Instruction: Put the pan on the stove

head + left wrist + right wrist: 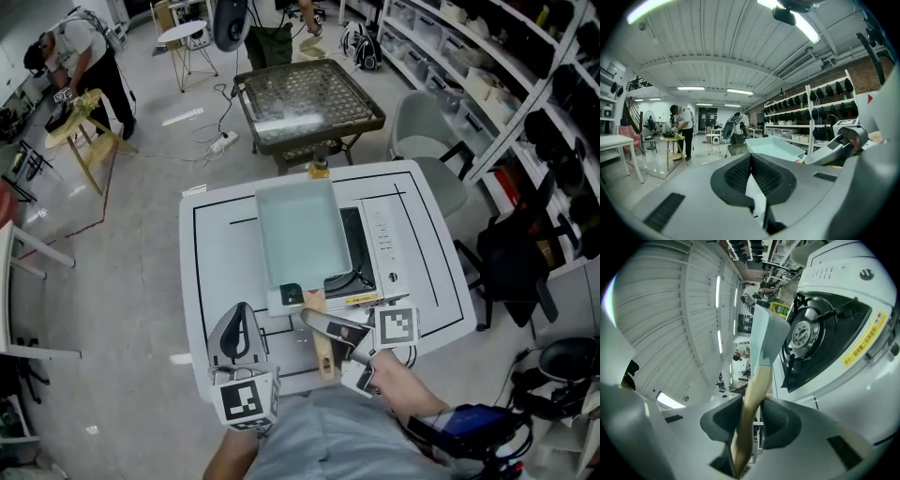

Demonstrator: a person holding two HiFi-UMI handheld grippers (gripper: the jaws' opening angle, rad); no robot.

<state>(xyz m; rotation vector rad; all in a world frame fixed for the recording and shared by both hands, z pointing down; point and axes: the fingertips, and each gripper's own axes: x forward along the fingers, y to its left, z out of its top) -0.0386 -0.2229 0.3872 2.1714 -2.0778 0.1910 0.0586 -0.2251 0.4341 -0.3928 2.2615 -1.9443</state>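
A pale teal rectangular pan (pixel 298 234) with a wooden handle (pixel 321 342) lies over the left part of the white gas stove (pixel 380 244) on the white table (pixel 220 262). Part of the black burner (pixel 352 279) shows to its right. My right gripper (pixel 323 323) is shut on the wooden handle (pixel 752 399); in the right gripper view the pan (pixel 768 338) stands up beside the burner (pixel 806 331). My left gripper (pixel 236 323) is at the table's front left, jaws together and empty. The left gripper view (pixel 751 159) looks across the table at the pan (pixel 776 147).
A yellow bottle (pixel 319 170) stands at the table's far edge. Behind it is a metal mesh table (pixel 307 103), with a grey chair (pixel 427 131) to the right. Shelves (pixel 487 66) line the right side. A person (pixel 80 56) bends over a small wooden table at the far left.
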